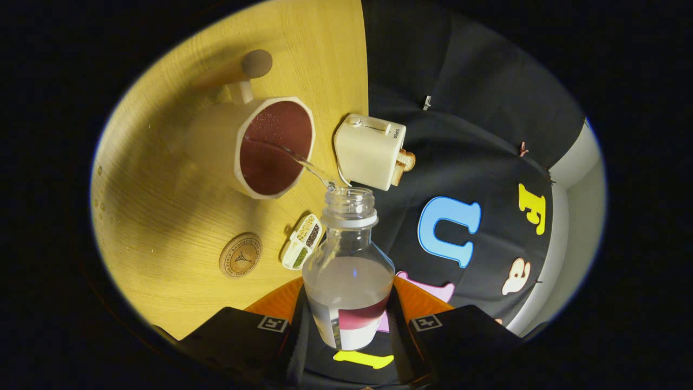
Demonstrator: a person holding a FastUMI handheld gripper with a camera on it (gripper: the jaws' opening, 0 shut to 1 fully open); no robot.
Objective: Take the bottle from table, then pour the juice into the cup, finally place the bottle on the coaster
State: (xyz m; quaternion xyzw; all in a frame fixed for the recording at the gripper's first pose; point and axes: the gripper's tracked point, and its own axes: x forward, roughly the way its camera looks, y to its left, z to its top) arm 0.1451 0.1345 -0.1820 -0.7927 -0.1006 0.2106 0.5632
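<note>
Setting: A pale wooden table (178,216) in a booth hung with black cloth, the whole scene tipped sideways as the tool tilts.

Action: The gripper (346,325) holds a clear bottle (349,271) between its two fingers, both pressing on the lower body, neck pointing ahead toward the cup (260,146). A thin stream of liquid (303,162) runs from the open mouth into the white faceted cup, whose inside looks dark red.

Stage: Pouring under way, by the look of it; the round wooden coaster (241,255) lies bare on the table, near the cup and apart from the bottle.

Handling: The bottle looks like thin rigid plastic, light now that it seems only partly full, and smooth enough to slip. A grip low on the body, over the label, seems soundest; a hard squeeze could dent it or push out more liquid.

Bystanders: A small white toaster (371,151) with bread in it stands just beyond the bottle mouth; a divided seasoning box (302,242) lies beside the bottle's shoulder.

Unclear: The bottle's base and the fingertips are cut off, the cup's fill level is hard to judge, and the liquid's own colour is uncertain.
</note>
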